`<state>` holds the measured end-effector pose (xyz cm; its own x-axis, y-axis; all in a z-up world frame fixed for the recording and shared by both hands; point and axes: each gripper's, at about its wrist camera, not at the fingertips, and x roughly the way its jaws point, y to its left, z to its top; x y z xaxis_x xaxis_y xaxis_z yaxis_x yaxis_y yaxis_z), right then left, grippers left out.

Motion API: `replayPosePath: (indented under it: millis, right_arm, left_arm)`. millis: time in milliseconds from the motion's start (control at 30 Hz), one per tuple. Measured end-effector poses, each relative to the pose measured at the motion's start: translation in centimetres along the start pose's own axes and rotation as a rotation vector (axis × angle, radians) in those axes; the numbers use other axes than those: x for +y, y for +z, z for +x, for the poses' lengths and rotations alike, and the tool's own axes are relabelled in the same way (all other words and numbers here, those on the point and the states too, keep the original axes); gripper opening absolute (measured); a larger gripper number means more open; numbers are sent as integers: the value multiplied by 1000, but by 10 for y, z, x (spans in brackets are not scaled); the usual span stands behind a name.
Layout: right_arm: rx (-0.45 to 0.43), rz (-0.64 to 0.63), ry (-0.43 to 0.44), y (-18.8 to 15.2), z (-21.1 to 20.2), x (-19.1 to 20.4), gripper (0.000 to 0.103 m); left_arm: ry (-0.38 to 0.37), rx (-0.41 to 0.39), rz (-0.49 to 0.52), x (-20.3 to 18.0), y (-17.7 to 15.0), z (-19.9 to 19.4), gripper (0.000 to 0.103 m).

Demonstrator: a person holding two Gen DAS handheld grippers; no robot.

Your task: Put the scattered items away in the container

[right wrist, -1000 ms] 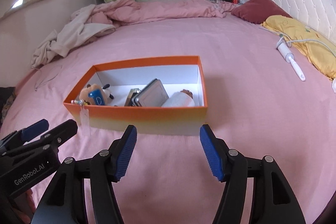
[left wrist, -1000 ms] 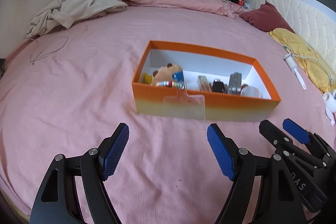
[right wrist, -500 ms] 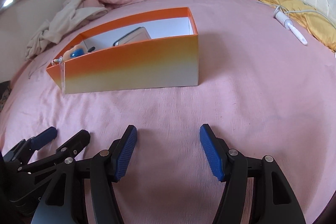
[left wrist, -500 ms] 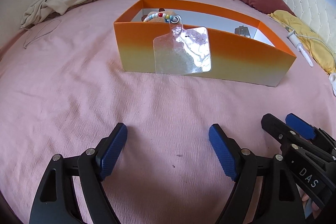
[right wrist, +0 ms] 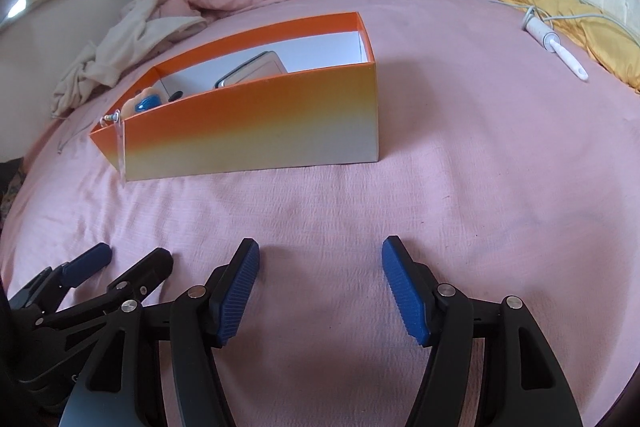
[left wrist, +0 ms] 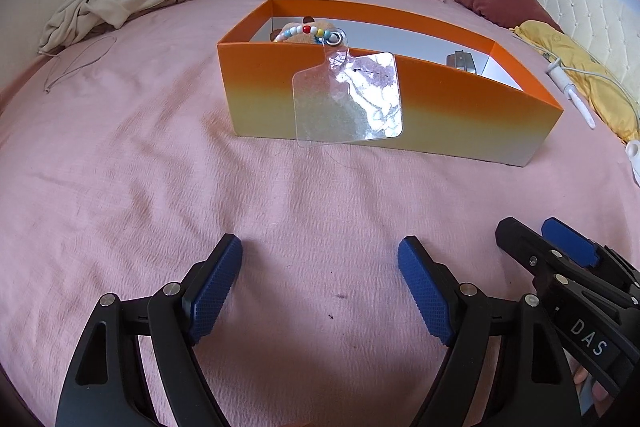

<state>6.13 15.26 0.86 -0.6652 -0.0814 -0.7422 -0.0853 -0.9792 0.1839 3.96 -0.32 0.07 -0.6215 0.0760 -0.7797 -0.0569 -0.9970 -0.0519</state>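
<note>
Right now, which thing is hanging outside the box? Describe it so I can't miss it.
Find the orange box on the pink bed. On its near wall hangs a clear plastic tag, strung from a bead chain over the rim. It alone is see-through and outside the box.

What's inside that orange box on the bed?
In the orange box: a plush toy, a bead strap whose clear tag hangs outside, and a silvery flat item. The near wall hides the rest.
</note>
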Motion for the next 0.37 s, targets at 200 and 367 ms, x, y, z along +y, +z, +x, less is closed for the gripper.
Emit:
replayPosePath:
  millis: [200,367]
  right_arm:
    - [0,-1,1,1,0,0,64]
    - [0,-2,1,1,-1,0,64]
  left_arm:
    - [2,-1,0,-1,1,0,81]
    - [4,-5,1,-1,1,-1,80]
